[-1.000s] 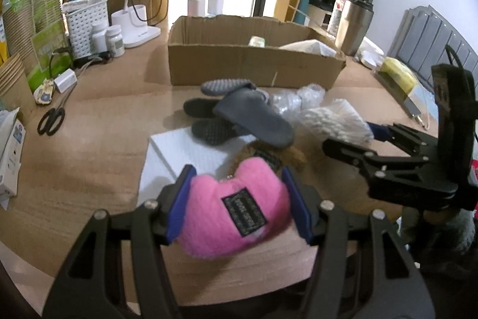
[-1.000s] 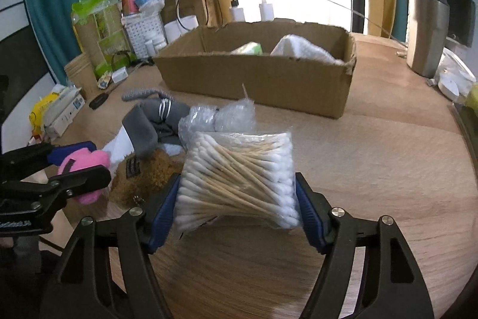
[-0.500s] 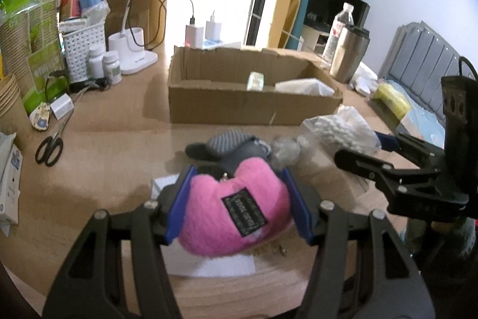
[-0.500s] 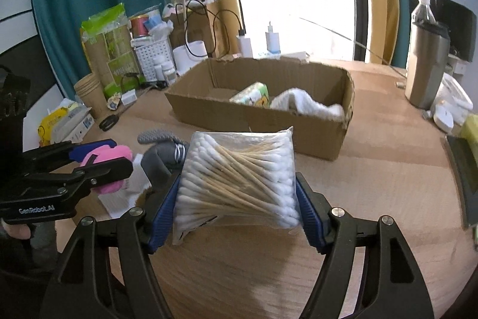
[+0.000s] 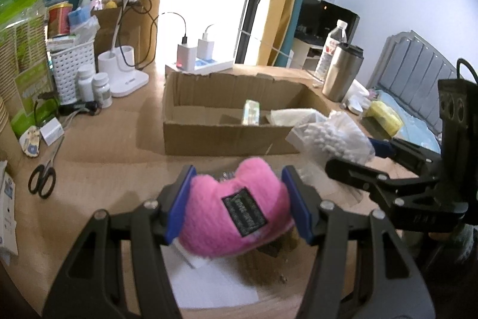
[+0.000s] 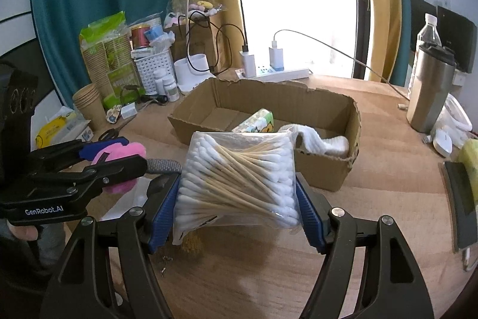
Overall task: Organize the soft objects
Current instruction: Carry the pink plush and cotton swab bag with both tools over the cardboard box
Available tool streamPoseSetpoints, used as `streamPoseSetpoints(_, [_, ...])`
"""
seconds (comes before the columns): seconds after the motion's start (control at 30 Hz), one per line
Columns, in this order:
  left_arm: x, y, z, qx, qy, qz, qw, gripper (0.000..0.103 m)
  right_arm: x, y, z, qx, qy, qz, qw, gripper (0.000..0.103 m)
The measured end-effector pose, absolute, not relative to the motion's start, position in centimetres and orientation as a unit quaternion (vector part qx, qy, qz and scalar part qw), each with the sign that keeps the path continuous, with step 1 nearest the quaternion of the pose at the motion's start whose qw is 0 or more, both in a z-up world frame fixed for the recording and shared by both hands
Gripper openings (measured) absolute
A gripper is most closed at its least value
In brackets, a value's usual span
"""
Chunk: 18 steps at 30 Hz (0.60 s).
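Observation:
My left gripper [image 5: 237,201] is shut on a pink plush toy [image 5: 236,211] with a dark label, held above the wooden table in front of the cardboard box [image 5: 227,136]. My right gripper [image 6: 237,204] is shut on a clear bag of cotton swabs [image 6: 239,178], also lifted off the table. In the left wrist view the swab bag [image 5: 331,136] hangs to the right, near the box's front right corner. The right wrist view shows the pink toy [image 6: 119,157] at the left in the other gripper. Inside the box [image 6: 325,169] lie a tissue pack [image 6: 257,123] and a white cloth [image 6: 322,139].
A grey slipper [image 6: 164,165] and white paper [image 5: 209,286] lie on the table below the grippers. Scissors [image 5: 43,175], pill bottles [image 5: 94,85], a white basket [image 5: 70,65] and a desk lamp [image 5: 125,73] crowd the left. A steel tumbler [image 6: 430,88] stands at the right.
Both grippers have risen and moved toward the cardboard box with their loads. The slippers and brown item on the table have dropped out of sight beneath the toy and the bag.

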<state>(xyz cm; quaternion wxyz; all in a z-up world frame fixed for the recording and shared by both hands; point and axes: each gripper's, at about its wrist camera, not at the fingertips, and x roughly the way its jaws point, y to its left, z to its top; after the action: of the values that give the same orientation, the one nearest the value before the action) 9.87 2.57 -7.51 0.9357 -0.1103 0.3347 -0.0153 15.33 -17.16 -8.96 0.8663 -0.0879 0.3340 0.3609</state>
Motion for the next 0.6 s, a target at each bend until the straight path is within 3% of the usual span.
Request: streamPoseSetpoints(0.6, [13.9,3.9,-6.1,-0.067,0.318,-0.032,0.945,0.061,17.9,-15.8,-7.4,-0.095,0.325,0.341,0.877,0.075])
